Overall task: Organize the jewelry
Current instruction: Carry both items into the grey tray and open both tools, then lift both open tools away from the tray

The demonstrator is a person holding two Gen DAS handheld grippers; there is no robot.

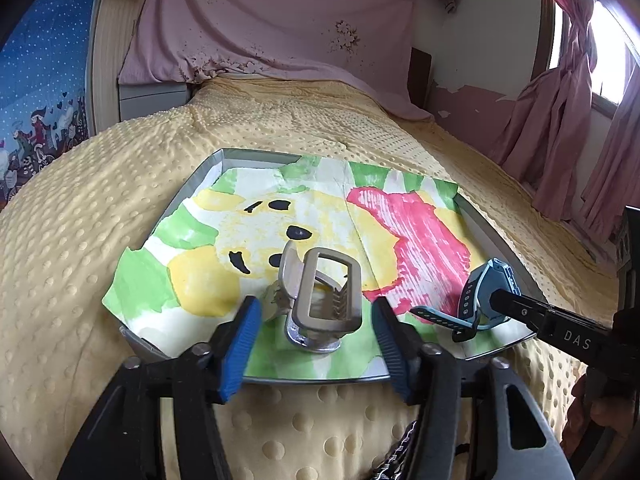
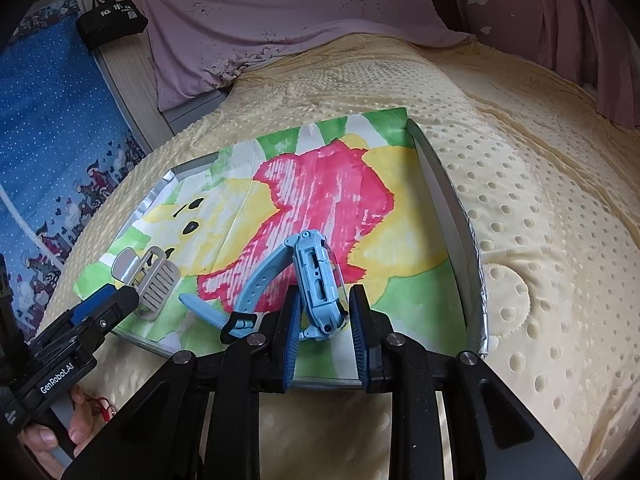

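A grey tray (image 1: 208, 172) lined with a painted paper lies on the bed. On its near edge stands a beige claw hair clip (image 1: 324, 300), between the wide-apart blue pads of my left gripper (image 1: 316, 305), which is open and not touching it. A light blue wristwatch (image 2: 316, 276) stands on edge on the paper, its straps trailing left. My right gripper (image 2: 325, 292) is closed in around the watch body, with the left pad against its side. In the left wrist view the watch (image 1: 486, 284) sits at the tray's right corner, at the right gripper's tip (image 1: 500, 300). The clip (image 2: 154, 280) also appears beside the left gripper (image 2: 120, 296).
A yellow dotted blanket (image 1: 100, 200) covers the bed around the tray (image 2: 444, 184). A pink cloth (image 1: 260, 32) hangs at the head. Pink curtains (image 1: 560, 112) hang at the right. A blue patterned fabric (image 2: 48, 120) and a black bag (image 2: 112, 20) are at the left. A hand (image 2: 76, 420) holds the left gripper.
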